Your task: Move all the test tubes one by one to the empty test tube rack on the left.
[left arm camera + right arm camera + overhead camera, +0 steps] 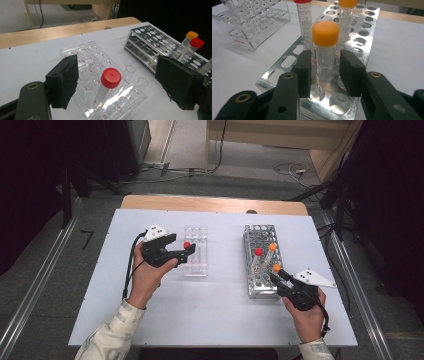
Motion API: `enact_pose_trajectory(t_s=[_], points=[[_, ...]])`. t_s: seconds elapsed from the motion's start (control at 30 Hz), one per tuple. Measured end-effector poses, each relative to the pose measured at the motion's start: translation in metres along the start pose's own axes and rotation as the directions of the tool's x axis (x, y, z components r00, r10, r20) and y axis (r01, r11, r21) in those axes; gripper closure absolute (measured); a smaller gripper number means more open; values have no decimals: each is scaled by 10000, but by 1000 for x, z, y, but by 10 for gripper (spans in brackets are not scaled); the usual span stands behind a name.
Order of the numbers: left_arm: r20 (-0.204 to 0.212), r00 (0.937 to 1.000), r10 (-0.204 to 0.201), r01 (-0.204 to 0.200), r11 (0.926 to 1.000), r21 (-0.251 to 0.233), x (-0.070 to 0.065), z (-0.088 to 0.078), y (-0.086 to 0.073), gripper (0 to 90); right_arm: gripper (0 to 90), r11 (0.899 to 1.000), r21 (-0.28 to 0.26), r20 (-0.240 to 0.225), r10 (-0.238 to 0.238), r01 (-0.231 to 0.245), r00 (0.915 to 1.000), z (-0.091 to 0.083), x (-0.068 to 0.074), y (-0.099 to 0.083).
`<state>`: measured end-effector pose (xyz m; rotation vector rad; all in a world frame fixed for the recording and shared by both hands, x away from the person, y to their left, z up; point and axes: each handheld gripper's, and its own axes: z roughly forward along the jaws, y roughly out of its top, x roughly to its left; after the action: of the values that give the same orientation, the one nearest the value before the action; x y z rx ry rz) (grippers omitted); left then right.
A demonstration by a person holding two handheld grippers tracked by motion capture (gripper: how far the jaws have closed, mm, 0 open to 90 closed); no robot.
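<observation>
Nearest orange-capped tube (325, 50) stood upright in near end of metal rack (251, 270), long axis vertical, straight ahead of right gripper (325, 72) and bracketed by its jaws. Small gaps were seen on both sides of tube; pads not pressed on it, no grip made. Right hand (306, 317) judged far nearer than left. Left gripper (120, 85) was held wide apart around red-capped tube (107, 85) seated in clear rack (120, 100), released. Straight upward lift judged needed once jaws clench.
</observation>
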<state>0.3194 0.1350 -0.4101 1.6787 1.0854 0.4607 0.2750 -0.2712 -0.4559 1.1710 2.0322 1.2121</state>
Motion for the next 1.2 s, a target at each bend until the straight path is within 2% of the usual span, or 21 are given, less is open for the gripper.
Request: enact_pose_trajectory(t_s=[0.3, 0.47, 0.67, 0.97, 1.2], points=[[46, 10000, 5, -6, 10000, 71, -1, 1, 0, 200, 700, 9999, 133, 62, -28, 27, 10000, 5, -1, 0], [52, 10000, -13, 13, 10000, 33, -2, 0, 0, 199, 718, 10000, 9, 18, -61, 61, 10000, 2, -1, 1], [96, 9999, -36, 36, 10000, -38, -2, -1, 1, 200, 719, 9988, -479, -8, -107, 107, 9999, -12, 1, 17], [241, 9997, -48, 50, 10000, -86, -3, -3, 2, 201, 720, 9960, -878, 23, -144, 146, 9999, -30, 2, 41], [336, 9994, -4, 8, 9999, -104, -6, -3, 3, 201, 720, 9948, -938, -285, -415, 386, 9987, -31, 14, 50]])
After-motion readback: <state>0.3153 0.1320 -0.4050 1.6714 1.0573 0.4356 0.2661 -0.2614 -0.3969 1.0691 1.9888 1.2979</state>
